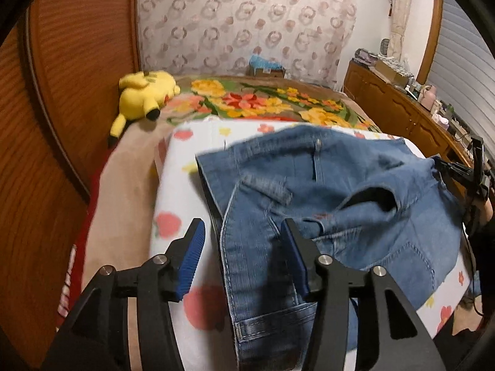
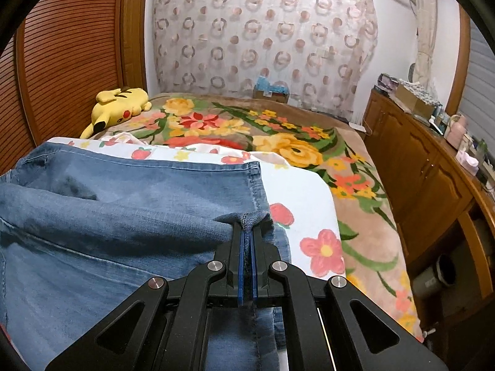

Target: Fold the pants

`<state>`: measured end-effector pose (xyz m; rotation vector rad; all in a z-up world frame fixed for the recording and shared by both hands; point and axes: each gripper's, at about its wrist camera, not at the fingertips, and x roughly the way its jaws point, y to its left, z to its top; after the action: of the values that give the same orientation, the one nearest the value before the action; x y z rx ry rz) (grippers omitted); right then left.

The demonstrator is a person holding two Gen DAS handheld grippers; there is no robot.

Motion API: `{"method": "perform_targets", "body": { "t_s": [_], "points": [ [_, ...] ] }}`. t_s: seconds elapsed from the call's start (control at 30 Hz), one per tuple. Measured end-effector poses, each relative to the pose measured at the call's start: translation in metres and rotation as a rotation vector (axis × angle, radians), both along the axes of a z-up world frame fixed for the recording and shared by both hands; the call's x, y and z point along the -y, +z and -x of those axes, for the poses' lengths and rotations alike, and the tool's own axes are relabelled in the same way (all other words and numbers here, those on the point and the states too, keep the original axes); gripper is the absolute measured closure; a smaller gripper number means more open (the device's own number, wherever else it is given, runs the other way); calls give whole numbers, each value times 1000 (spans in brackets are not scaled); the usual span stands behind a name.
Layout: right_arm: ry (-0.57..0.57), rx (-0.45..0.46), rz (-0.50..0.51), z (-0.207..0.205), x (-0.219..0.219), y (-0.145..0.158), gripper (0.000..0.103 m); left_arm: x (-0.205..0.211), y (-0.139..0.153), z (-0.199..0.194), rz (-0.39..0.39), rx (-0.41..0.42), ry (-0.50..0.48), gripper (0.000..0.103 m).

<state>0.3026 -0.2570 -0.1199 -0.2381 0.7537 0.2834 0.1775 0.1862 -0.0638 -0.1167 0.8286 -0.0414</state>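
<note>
Left wrist view: a pair of blue denim pants [image 1: 324, 204] is seen lying rumpled on a white sheet printed with red and yellow flowers [image 1: 182, 185], which is spread over a bed. The waistband end fills the middle of the view, with a belt loop and a back pocket visible. The left gripper [image 1: 244, 232] is seen at six o'clock, its jaws held apart; the edge of the denim lies between the blue pads [image 1: 193, 259], and neither pad is seen pressing on the cloth. At three o'clock, the black frame of the other gripper is seen at the far edge of the denim. A yellow plush toy [image 1: 145, 92] is seen at ten o'clock, beside a wooden slatted door [image 1: 62, 61].

Right wrist view: the pants [image 2: 123, 210] are spread from nine o'clock to the centre, on the same flowered sheet [image 2: 303, 198]. The right gripper [image 2: 247, 232] is seen at six o'clock, its jaws brought together and clamped on a hemmed fold of denim. A floral blanket [image 2: 278, 142] is seen beyond, the plush toy [image 2: 117, 108] at ten o'clock, and a wooden cabinet [image 2: 417, 167] at three o'clock.
</note>
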Motion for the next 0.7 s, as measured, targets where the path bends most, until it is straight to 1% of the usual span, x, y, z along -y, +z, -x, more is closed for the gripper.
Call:
{"method": "perform_targets", "body": {
  "t_s": [0.13, 0.23, 0.37, 0.4, 0.47, 0.5, 0.53, 0.6, 0.7],
  "points": [
    [0, 0, 0, 4, 0, 3, 100, -3, -9, 7, 73, -10, 3, 51],
    [0, 7, 0, 11, 1, 6, 100, -3, -12, 10, 81, -20, 5, 51],
    [-1, 14, -11, 16, 4, 7, 100, -2, -16, 11, 115, -36, -14, 52],
    [-2, 15, -13, 16, 5, 6, 100, -2, -18, 12, 123, -37, -21, 58],
    [-2, 17, -17, 17, 6, 5, 100, 1, -20, 14, 129, -43, -27, 64],
    [-2, 18, -18, 18, 6, 4, 100, 3, -20, 15, 127, -40, -27, 78],
    [-1, 18, -19, 19, 6, 4, 100, 2, -19, 15, 124, -38, -24, 83],
    [-1, 20, -21, 22, 6, 4, 100, 5, -16, 18, 111, -24, -22, 99],
    [-3, 31, -26, 27, 9, 8, 100, 12, -2, 26, 77, 22, -32, 100]
  ]
}}
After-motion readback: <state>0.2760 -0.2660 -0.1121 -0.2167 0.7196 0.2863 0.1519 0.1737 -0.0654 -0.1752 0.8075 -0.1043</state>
